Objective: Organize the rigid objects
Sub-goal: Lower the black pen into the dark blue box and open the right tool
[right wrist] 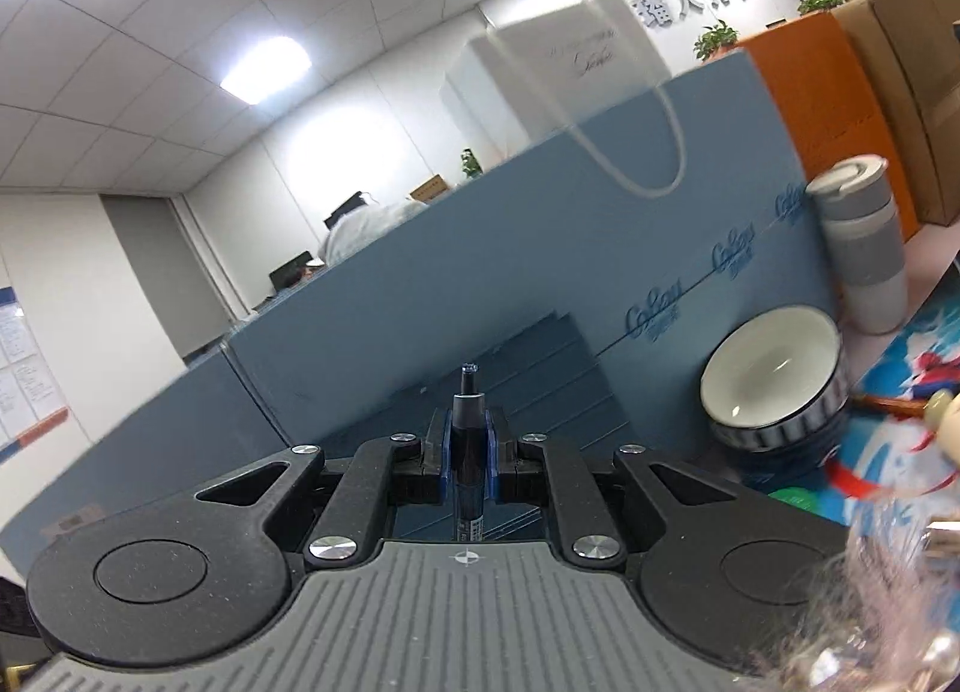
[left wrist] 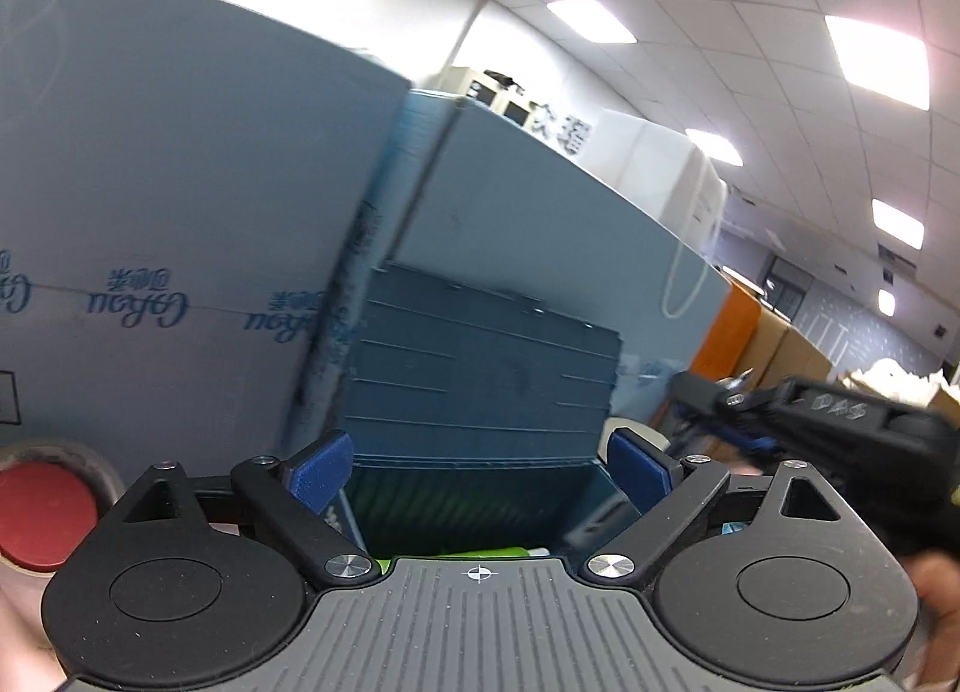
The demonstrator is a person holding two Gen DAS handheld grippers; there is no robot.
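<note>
Blue-padded left claw [left wrist: 477, 473] stands wide open, nothing between its fingers. Directly ahead of it sits a dark blue ribbed plastic storage box [left wrist: 480, 374], its mouth just beyond the fingertips; green contents show faintly inside, too blurred to identify. A tall pale blue cardboard carton printed with a script logo [left wrist: 168, 200] stands to the left of the box, and a second pale blue panel [left wrist: 540, 236] rises behind it. A red round cap with a clear rim [left wrist: 39, 512] lies at the lower left edge.

Right claw [right wrist: 468, 455] is closed on a slim black marker pen with a narrow tip [right wrist: 467, 422]. The pen is held upright between the blue pads, its tip pointing forward past the fingertips, its lower barrel running back under the claw. The same claw and pen appear in the left wrist view at far right [left wrist: 798, 410], blurred, near the box but apart from it.

Beyond the right claw, a white-lined bowl with a patterned blue outside [right wrist: 774, 386] leans tilted against the blue carton. A grey and white lidded tumbler [right wrist: 864, 248] stands upright behind the bowl. A white paper bag with cord handles [right wrist: 570, 68] rests above the carton. The surface [right wrist: 900, 392] carries a colourful printed mat.
</note>
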